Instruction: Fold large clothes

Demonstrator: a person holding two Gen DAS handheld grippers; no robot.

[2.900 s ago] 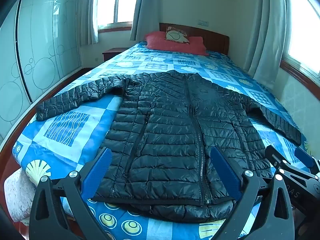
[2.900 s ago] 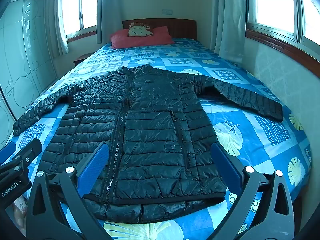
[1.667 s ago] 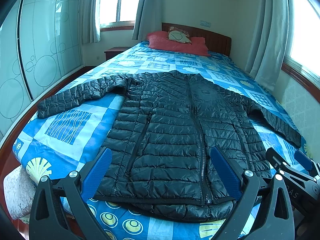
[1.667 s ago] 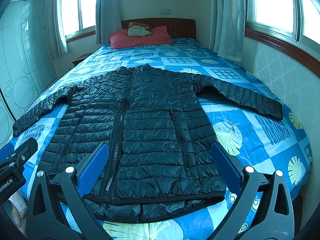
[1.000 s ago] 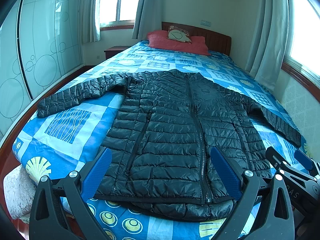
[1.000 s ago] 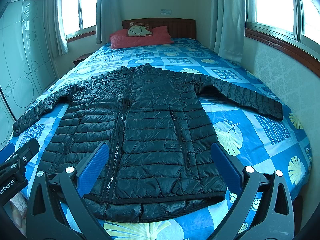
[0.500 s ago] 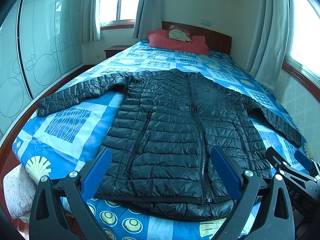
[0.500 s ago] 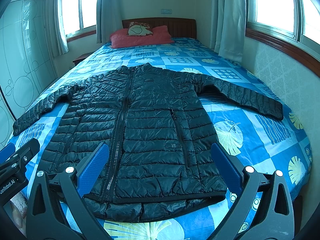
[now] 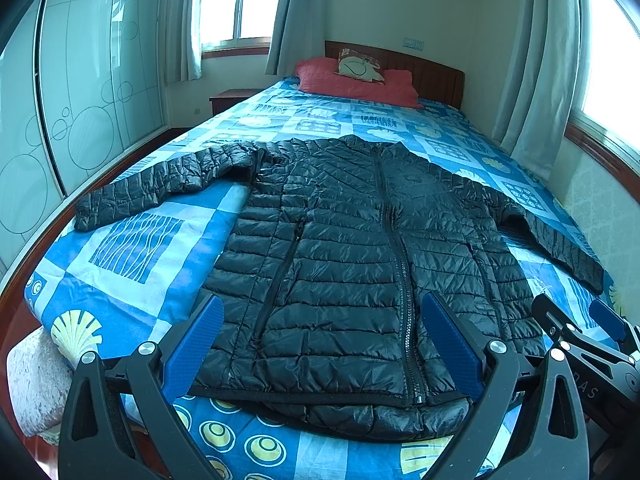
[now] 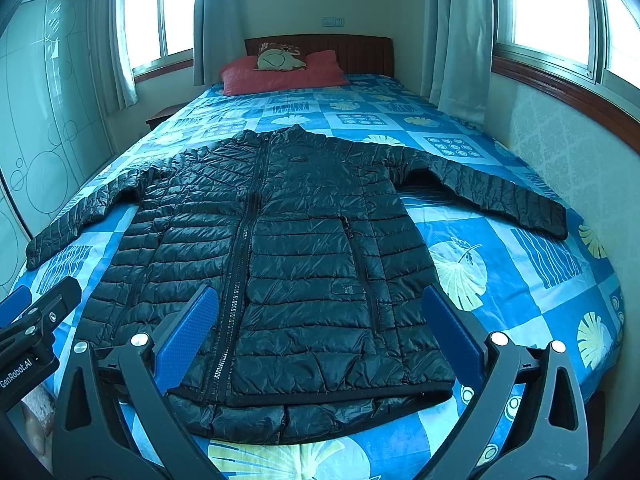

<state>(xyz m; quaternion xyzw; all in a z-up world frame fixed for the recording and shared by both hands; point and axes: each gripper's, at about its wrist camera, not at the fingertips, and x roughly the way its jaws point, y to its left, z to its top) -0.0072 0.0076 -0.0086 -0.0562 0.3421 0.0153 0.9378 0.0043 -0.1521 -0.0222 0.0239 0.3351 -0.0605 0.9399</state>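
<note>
A black quilted puffer jacket [image 9: 344,248] [image 10: 288,240] lies flat and zipped on the bed, collar toward the headboard, both sleeves spread out sideways. Its hem sits near the foot edge with a fold of the back layer showing under it. My left gripper [image 9: 324,344] hovers open above the hem, left of the zip, holding nothing. My right gripper [image 10: 320,328] hovers open above the hem's right half, also empty. Each gripper shows at the edge of the other's view: the right gripper [image 9: 584,340], the left gripper [image 10: 36,320].
The bed [image 9: 132,248] has a blue patterned cover, with red pillows [image 10: 280,72] at a wooden headboard. A glass wardrobe [image 9: 80,92] lines the left side, a wall [image 10: 560,152] with curtained windows the right. A nightstand [image 9: 232,98] stands at the far left.
Both views have barely shifted over the frames. The jacket lies as before and both grippers stay open above its hem.
</note>
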